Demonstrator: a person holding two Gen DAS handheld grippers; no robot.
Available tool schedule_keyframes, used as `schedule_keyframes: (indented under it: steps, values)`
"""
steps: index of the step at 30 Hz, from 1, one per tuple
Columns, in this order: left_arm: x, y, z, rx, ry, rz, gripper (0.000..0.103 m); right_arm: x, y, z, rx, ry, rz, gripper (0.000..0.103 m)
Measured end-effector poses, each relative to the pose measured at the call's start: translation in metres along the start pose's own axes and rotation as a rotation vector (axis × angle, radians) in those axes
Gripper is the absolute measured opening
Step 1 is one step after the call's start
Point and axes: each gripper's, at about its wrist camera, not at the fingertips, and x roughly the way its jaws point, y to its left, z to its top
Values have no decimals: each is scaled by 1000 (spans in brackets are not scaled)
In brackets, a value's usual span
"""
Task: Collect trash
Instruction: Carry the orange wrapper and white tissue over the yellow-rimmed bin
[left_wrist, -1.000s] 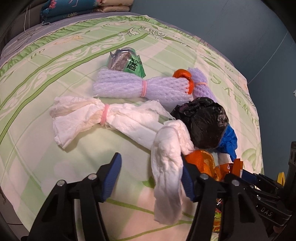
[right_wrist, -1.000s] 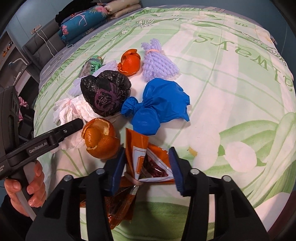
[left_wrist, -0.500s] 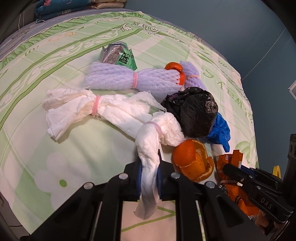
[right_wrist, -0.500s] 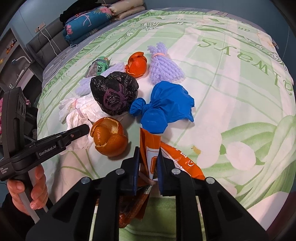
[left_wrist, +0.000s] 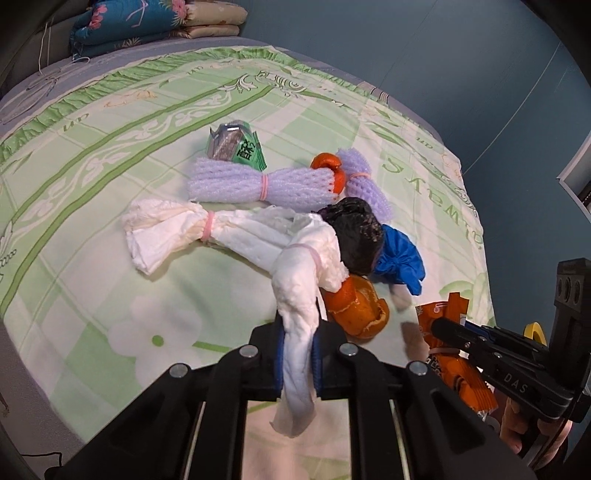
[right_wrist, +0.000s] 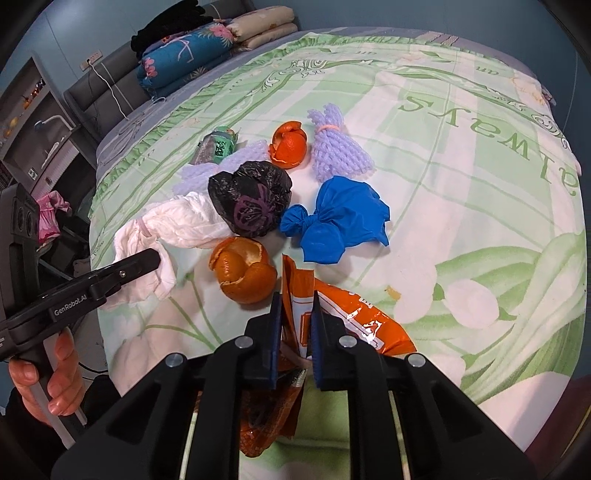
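Observation:
Trash lies in a heap on a green flowered bedspread (left_wrist: 92, 206). My left gripper (left_wrist: 298, 354) is shut on a white tissue bundle (left_wrist: 299, 295) tied with a pink band, and the bundle hangs lifted off the bed. My right gripper (right_wrist: 295, 328) is shut on an orange snack wrapper (right_wrist: 354, 317), raised a little off the cover. Around them lie an orange peel (right_wrist: 242, 273), a black bag (right_wrist: 251, 203), a blue bag (right_wrist: 340, 225), a second white tissue bundle (left_wrist: 173, 232), two purple foam nets (left_wrist: 255, 182) (right_wrist: 336, 151), a green packet (left_wrist: 236, 146) and another peel (right_wrist: 290, 142).
Folded quilts and pillows (right_wrist: 207, 40) are stacked at the head of the bed. A blue wall (left_wrist: 443, 55) runs along the far side. The bed's edge drops off at the left, where a person's hand (right_wrist: 44, 376) holds the left gripper's handle. Bare bedspread (right_wrist: 480, 166) stretches to the right.
Both grippers went from open to shut, the left on the white tissue bundle, the right on the orange wrapper. Both have since risen, lifting their loads off the bedspread.

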Motion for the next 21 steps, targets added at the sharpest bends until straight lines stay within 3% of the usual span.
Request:
schedule_keyframes:
  steps: [21]
  values:
    - [-71,-27,-15,59,-113,30,10,-76,3,-14,0,-119,13,12]
